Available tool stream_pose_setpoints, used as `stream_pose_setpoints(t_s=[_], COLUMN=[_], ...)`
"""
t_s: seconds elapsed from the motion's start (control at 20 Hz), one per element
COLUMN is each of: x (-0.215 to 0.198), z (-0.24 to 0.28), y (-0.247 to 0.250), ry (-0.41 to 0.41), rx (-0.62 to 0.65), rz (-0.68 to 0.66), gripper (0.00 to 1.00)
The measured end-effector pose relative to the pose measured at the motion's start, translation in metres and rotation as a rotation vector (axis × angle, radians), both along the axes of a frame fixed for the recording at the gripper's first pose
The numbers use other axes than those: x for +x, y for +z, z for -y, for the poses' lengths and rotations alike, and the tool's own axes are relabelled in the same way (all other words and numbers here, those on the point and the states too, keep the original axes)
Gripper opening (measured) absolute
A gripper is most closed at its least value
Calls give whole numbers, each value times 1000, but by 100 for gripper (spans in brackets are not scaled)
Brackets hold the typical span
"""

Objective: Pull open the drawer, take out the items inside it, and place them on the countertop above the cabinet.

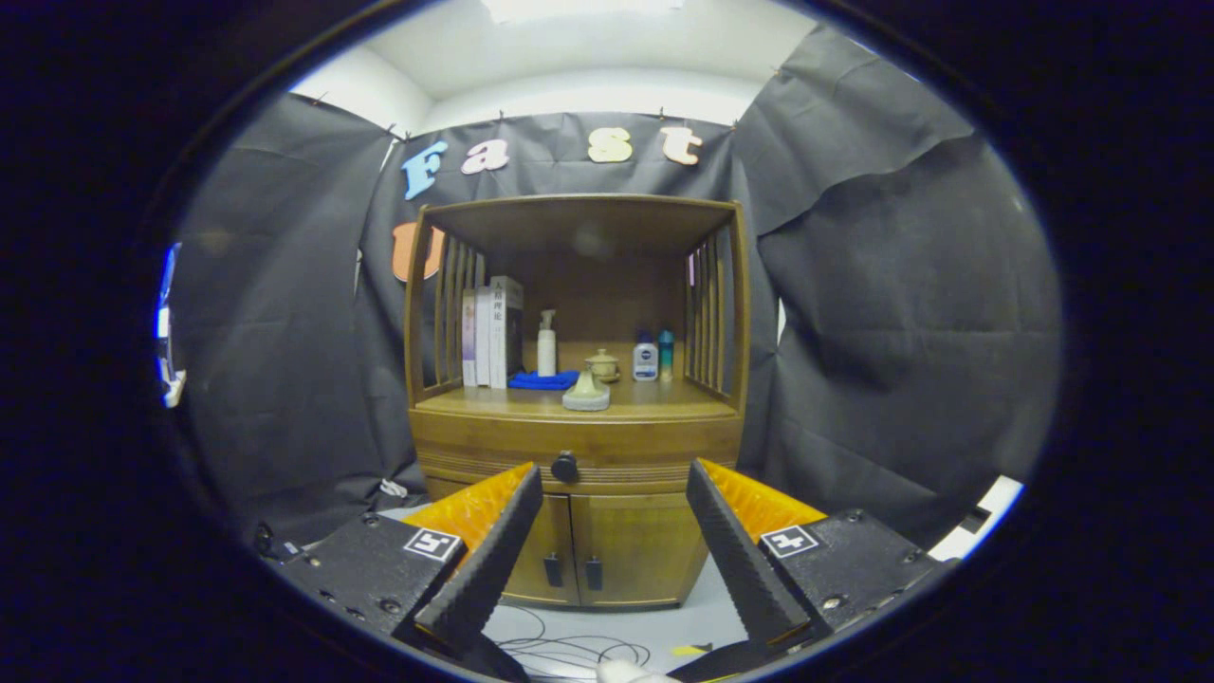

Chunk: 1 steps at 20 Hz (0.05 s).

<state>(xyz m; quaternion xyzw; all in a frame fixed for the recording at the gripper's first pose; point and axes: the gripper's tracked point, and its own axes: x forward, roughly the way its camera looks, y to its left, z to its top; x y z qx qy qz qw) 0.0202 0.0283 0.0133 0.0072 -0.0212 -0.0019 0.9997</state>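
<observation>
A wooden cabinet (pixel 576 446) stands ahead against the black cloth. Its drawer (pixel 626 453) is closed, with a round dark knob (pixel 565 467) at the front. Above the drawer lies the countertop (pixel 664 399), under an open shelf hutch. My gripper (pixel 615 479) is open, its two fingers spread wide and well short of the cabinet. The knob sits just beyond the left fingertip (pixel 524 484), slightly inside the gap. Nothing is between the fingers. What the drawer holds is hidden.
On the countertop stand books (pixel 491 332), a white pump bottle (pixel 546 345), a blue cloth (pixel 542 380), a small lidded pot (pixel 602 364), a pale object (pixel 586 393) and two small bottles (pixel 653 357). Two lower doors (pixel 607 555) have dark handles. Cables (pixel 569 650) lie on the floor.
</observation>
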Motion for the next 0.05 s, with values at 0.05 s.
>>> stream_pose_setpoints(t_s=[0.05], x=[-1], z=[0], y=[0], ry=[3], rx=[8], rz=[-3], gripper=[100])
